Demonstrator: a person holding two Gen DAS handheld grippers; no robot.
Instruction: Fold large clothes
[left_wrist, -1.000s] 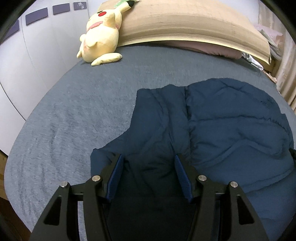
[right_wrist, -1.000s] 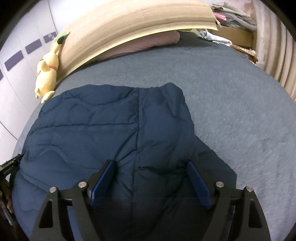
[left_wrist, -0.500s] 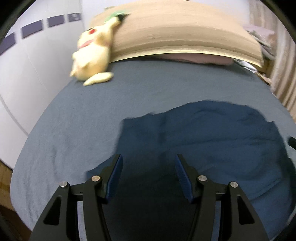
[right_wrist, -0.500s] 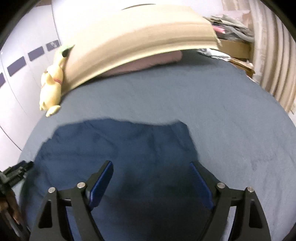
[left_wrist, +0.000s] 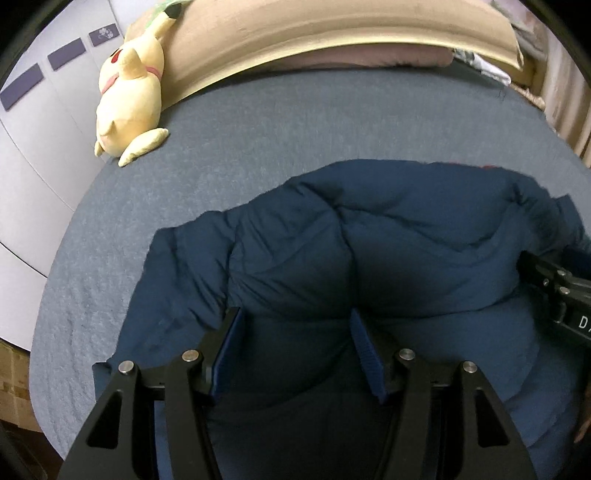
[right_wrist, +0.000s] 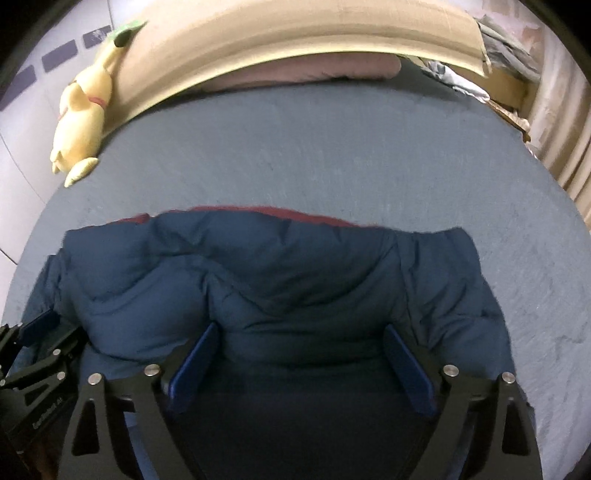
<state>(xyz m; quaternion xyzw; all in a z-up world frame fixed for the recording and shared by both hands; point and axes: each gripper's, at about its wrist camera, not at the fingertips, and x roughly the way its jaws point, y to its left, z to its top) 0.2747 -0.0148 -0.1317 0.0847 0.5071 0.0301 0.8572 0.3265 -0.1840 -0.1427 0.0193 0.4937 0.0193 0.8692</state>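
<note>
A navy quilted down jacket (left_wrist: 369, 251) lies on the grey-blue bed (left_wrist: 295, 122), doubled over into a puffy fold. A strip of red lining (right_wrist: 295, 214) shows along its far edge in the right wrist view (right_wrist: 295, 280). My left gripper (left_wrist: 295, 347) is open, its jaws wide apart over the jacket's near left part, holding nothing. My right gripper (right_wrist: 301, 354) is open over the near right part, also empty. Each gripper shows at the edge of the other's view, the right one (left_wrist: 554, 291) and the left one (right_wrist: 40, 354).
A yellow plush toy (left_wrist: 129, 85) lies at the bed's far left by a tan headboard (left_wrist: 332, 29) and a pink pillow (left_wrist: 369, 59). A white wall panel (left_wrist: 33, 122) is on the left. Curtains (right_wrist: 565, 110) and clutter stand at the far right.
The jacket's near part has been carried over onto its far part, so it now lies shorter and thicker with red lining showing. Both grippers have come closer together over it.
</note>
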